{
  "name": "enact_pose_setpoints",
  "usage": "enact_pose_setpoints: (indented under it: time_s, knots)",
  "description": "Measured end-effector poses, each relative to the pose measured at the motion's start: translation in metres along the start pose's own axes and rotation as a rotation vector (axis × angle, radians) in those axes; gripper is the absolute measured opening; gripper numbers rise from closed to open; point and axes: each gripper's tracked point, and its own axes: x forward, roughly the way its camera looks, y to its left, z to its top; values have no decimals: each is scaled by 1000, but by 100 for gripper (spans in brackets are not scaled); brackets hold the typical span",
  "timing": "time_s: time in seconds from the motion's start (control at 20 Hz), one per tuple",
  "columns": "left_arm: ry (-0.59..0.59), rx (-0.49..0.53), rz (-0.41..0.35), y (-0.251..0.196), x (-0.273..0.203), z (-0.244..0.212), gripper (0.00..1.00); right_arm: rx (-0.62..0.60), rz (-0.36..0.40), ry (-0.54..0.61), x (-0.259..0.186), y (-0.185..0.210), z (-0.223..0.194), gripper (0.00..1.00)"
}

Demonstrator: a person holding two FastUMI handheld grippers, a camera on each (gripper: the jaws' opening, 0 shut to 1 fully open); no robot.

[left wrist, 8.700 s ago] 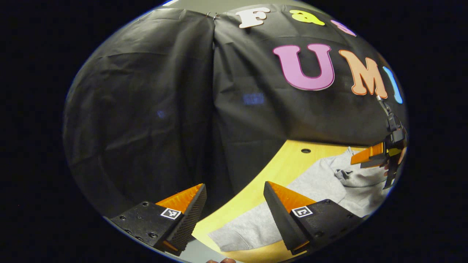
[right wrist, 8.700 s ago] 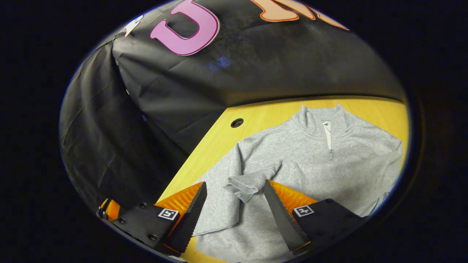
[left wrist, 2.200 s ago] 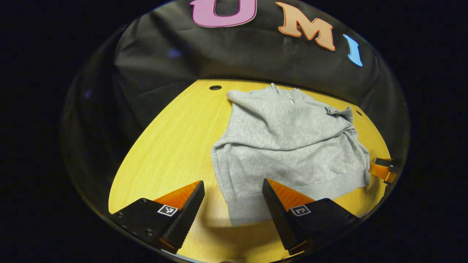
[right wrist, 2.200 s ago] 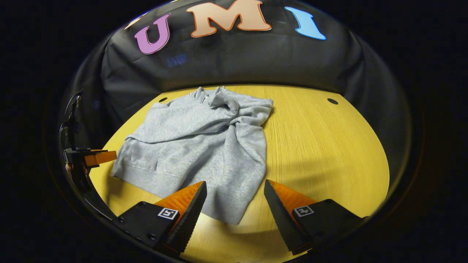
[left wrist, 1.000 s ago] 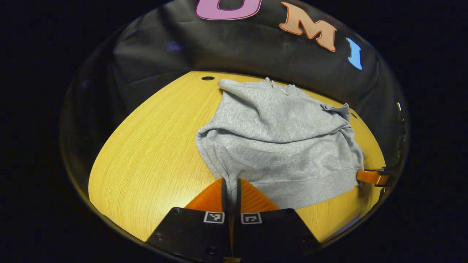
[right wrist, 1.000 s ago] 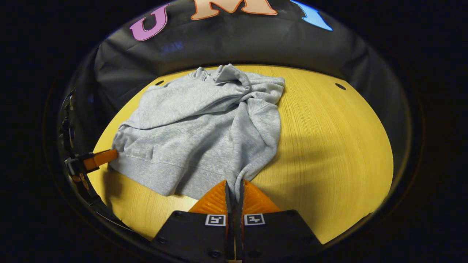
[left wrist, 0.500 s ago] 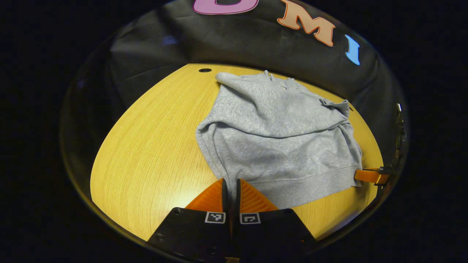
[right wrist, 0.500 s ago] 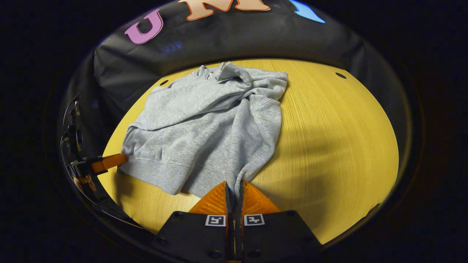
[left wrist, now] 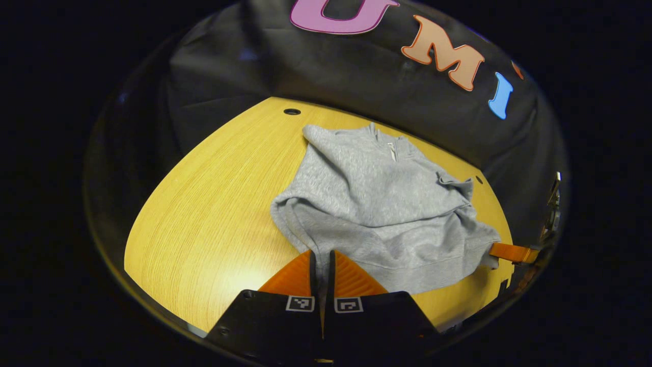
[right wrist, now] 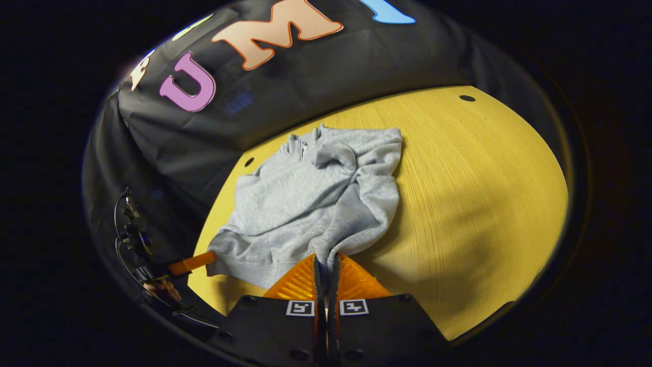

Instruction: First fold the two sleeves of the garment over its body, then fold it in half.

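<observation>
Your left tool (left wrist: 321,265): closed on the near hem corner of the grey garment (left wrist: 377,204) | garment: sleeves folded over its body, on the table (left wrist: 214,204) | your right tool (left wrist: 501,251): at the hem's far corner, grip unclear

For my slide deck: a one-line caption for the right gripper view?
Right gripper pinching the grey sweatshirt hem on a yellow table, sleeves folded over its body.

1. The garment (left wrist: 377,204) is plain heather grey with a pale zip at the collar.
2. The surface (left wrist: 214,204) is yellow with fine wood grain and small dark holes.
</observation>
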Motion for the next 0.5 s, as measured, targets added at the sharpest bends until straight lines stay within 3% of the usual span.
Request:
enact_pose_setpoints:
  time_s: [0.5]
  knots:
    - [-92,-26,-61,-24,4,87,0,187,83,-103,-3,10,92,4]
